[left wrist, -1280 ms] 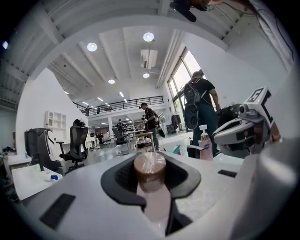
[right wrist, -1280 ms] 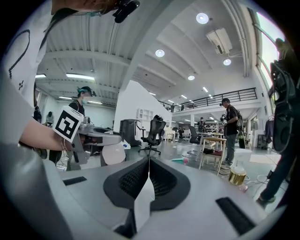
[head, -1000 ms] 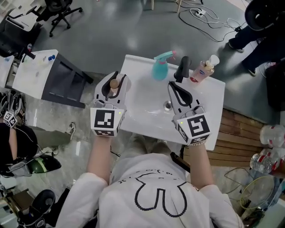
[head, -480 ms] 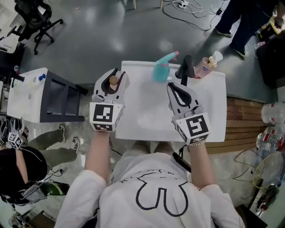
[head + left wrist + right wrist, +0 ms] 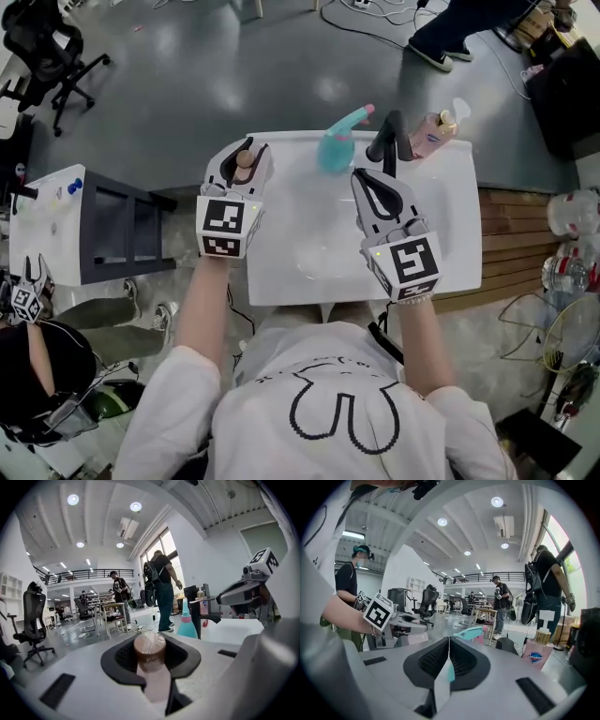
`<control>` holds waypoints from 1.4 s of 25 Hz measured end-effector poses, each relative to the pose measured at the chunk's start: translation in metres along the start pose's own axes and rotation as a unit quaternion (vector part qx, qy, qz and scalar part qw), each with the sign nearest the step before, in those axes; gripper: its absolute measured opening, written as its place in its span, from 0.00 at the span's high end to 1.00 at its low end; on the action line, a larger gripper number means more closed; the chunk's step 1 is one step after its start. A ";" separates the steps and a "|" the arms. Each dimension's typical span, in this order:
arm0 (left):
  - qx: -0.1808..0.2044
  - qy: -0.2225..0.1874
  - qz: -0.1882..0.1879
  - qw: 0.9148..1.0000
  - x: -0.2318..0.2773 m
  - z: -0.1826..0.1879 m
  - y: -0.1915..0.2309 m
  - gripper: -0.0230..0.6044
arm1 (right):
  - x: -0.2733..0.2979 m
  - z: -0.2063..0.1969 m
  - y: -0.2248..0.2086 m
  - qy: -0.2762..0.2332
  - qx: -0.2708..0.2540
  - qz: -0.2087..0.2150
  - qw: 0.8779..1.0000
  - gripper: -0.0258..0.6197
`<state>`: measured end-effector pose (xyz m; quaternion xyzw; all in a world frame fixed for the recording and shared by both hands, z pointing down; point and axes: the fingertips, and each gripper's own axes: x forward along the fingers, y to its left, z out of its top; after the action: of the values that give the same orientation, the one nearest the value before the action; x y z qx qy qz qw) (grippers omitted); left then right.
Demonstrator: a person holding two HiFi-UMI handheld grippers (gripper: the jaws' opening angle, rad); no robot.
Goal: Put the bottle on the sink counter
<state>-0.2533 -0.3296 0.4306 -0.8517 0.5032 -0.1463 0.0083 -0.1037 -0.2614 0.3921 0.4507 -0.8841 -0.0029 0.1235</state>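
A small bottle [image 5: 244, 161] with a brown cap and pale pink body sits between the fingers of my left gripper [image 5: 245, 150], which is shut on it. In the left gripper view the bottle [image 5: 150, 649] stands upright and fills the gap in the left gripper [image 5: 151, 665]. It hangs over the back left corner of the white sink counter [image 5: 457, 239]. My right gripper [image 5: 363, 178] is shut with nothing in it, above the basin just in front of the black faucet [image 5: 387, 141]. In its own view the right gripper [image 5: 448, 644] shows its pads pressed together.
A teal spray bottle [image 5: 336, 146] and a pink pump soap bottle [image 5: 431, 137] stand at the back of the sink, either side of the faucet. A white-topped cabinet [image 5: 56, 220] stands to the left. Wooden flooring [image 5: 511, 244] lies to the right. People stand beyond.
My left gripper with the bottle has moved from beside the sink's left edge to over its back left corner. The right gripper has stayed over the basin.
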 end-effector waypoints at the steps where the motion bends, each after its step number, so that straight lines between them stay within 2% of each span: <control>1: -0.002 0.005 -0.004 1.000 0.004 -0.003 0.000 0.79 | 0.001 -0.001 0.001 0.002 -0.001 0.000 1.000 0.91; 14: -0.020 0.044 -0.048 0.998 0.054 -0.036 0.004 0.78 | 0.012 -0.016 0.007 0.022 -0.002 -0.005 1.000 0.91; 27: -0.039 0.086 -0.057 0.994 0.073 -0.069 0.005 0.78 | 0.010 -0.022 -0.008 0.033 0.019 -0.031 0.999 0.91; 35: -0.044 0.097 -0.067 0.992 0.077 -0.074 0.006 0.78 | 0.014 -0.026 -0.002 0.037 0.015 -0.022 0.999 0.91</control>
<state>-0.2431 -0.3888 0.5190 -0.8649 0.4492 -0.2060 -0.0881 -0.1040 -0.2706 0.4199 0.4718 -0.8687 0.0239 0.1491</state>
